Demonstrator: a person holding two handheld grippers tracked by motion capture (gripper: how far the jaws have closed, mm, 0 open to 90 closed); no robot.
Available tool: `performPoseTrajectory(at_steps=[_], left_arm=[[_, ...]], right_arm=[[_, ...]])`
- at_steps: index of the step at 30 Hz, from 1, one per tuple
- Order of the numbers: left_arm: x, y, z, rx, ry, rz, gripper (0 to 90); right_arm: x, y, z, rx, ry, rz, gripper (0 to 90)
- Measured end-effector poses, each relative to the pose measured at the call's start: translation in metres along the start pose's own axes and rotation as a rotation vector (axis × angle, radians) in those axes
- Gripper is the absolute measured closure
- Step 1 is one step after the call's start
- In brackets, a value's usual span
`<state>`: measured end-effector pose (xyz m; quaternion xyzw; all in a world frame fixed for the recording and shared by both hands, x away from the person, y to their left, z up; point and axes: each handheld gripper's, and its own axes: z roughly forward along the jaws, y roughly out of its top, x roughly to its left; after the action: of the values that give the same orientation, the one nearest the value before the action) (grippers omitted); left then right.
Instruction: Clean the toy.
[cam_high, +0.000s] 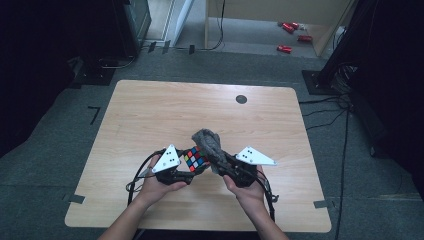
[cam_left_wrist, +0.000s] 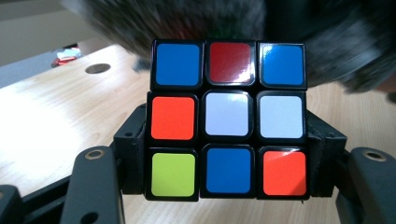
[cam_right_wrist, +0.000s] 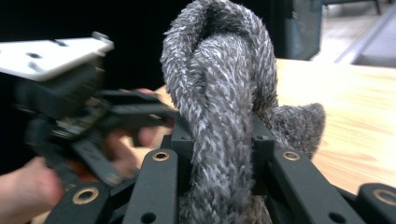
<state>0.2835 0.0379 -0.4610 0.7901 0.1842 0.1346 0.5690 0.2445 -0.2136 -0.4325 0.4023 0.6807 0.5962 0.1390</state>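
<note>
The cube (cam_high: 196, 159) is clamped in the left gripper (cam_high: 187, 176); just right of it, touching, the grey cloth (cam_high: 211, 145) (bunched upright) is pinched in the right gripper (cam_high: 223, 165).

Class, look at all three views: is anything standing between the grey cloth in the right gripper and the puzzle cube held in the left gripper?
Nothing visible does. The grey cloth sits right beside the puzzle cube, seemingly touching its top edge.

No lettering, label, brand or number can be read anywhere; the puzzle cube (cam_left_wrist: 227, 119) carries plain coloured stickers only.
</note>
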Motion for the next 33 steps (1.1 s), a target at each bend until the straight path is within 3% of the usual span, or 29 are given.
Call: performPoseTrajectory(at_steps=[3, 5, 8, 12, 16, 19, 26, 33], left_arm=[[0.009, 0.002, -0.009, -0.052, 0.015, -0.052, 34.5], [0.016, 0.004, -0.017, -0.119, 0.012, -0.112, 34.5], [0.026, 0.005, -0.026, -0.183, -0.009, -0.189, 34.5], [0.03, 0.005, -0.03, -0.203, -0.037, -0.223, 34.5], [0.029, 0.007, -0.03, -0.202, -0.061, -0.223, 34.5], [0.031, 0.006, -0.028, -0.183, -0.068, -0.226, 34.5], [0.029, 0.005, -0.023, -0.157, -0.092, -0.22, 34.5], [0.031, 0.005, -0.025, -0.169, -0.089, -0.233, 34.5]], right_arm=[[-0.01, -0.004, 0.0, -0.004, -0.015, 0.021, 72.3], [-0.015, -0.006, 0.001, -0.009, -0.008, 0.026, 72.3], [-0.016, -0.011, 0.006, -0.007, 0.018, -0.035, 72.2], [-0.008, -0.02, 0.016, 0.011, 0.048, -0.154, 71.4], [0.001, -0.03, 0.025, 0.048, 0.079, -0.265, 70.5], [0.005, -0.033, 0.028, 0.058, 0.07, -0.319, 70.5], [-0.005, -0.023, 0.017, -0.021, 0.018, -0.328, 70.6], [0.009, -0.036, 0.028, 0.044, 0.049, -0.392, 70.3]])
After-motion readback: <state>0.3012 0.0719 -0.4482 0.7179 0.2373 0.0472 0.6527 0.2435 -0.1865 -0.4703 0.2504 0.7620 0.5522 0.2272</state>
